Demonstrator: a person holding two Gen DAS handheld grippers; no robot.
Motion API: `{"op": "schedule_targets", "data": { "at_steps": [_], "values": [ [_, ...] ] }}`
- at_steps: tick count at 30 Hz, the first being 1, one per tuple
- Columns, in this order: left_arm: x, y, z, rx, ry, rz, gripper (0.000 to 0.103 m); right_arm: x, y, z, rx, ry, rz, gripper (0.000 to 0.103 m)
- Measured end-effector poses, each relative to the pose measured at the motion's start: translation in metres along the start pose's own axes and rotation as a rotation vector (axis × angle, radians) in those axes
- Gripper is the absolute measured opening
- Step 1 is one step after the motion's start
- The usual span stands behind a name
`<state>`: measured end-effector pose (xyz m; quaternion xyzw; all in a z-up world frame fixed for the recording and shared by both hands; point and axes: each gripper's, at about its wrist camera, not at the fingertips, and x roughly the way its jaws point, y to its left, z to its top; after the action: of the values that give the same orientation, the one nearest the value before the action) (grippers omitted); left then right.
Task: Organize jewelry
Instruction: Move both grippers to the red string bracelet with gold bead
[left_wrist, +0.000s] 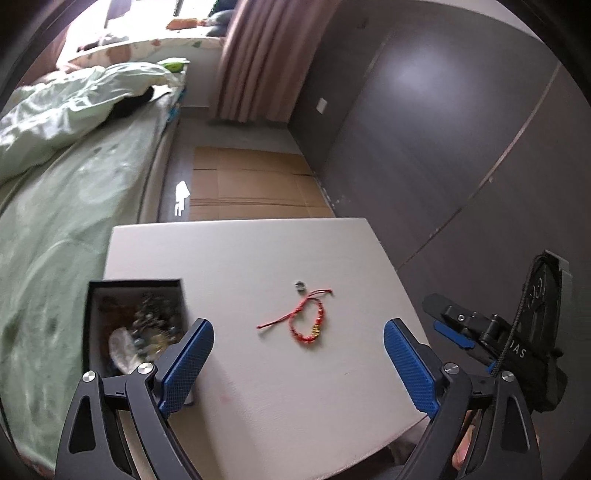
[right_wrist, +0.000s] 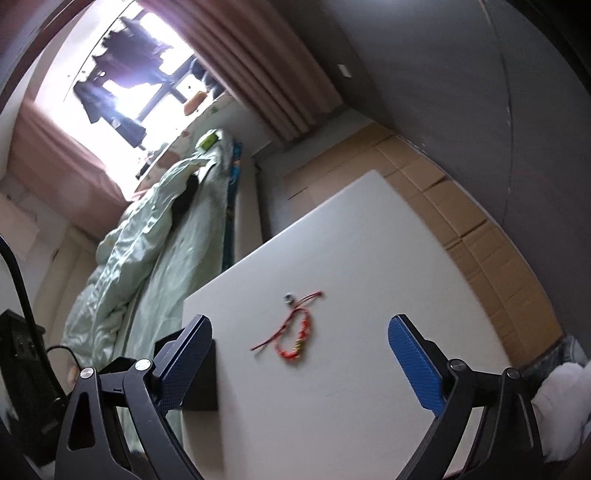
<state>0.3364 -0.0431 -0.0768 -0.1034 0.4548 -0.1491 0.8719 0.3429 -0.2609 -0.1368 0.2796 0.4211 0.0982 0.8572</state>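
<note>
A red beaded bracelet with gold beads and loose cord ends lies mid-table, with a small silver ring just beyond it. Both show in the right wrist view: bracelet, ring. An open black jewelry box holding tangled jewelry stands at the table's left edge; its dark side shows in the right wrist view. My left gripper is open and empty, above the table just short of the bracelet. My right gripper is open and empty; it also shows in the left wrist view at the table's right edge.
The white table stands beside a bed with green bedding on the left. Flattened cardboard covers the floor beyond the table. A dark wardrobe wall runs along the right. Pink curtains hang at the back.
</note>
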Motion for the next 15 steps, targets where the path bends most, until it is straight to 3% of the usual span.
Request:
{"op": "schedule_targets", "data": {
  "at_steps": [9,13,15],
  "values": [
    [0.056,-0.014,0.007,0.069,0.086,-0.021,0.091,0.004,-0.032,0.007,0.067,0.03,0.013,0.097],
    [0.08,-0.012,0.007,0.072,0.121,-0.02,0.073,0.003,-0.046,0.009,0.1,0.04,-0.001,0.097],
    [0.094,-0.014,0.007,0.086,0.142,-0.01,0.069,0.003,-0.05,0.01,0.109,0.042,-0.004,0.097]
  ]
}}
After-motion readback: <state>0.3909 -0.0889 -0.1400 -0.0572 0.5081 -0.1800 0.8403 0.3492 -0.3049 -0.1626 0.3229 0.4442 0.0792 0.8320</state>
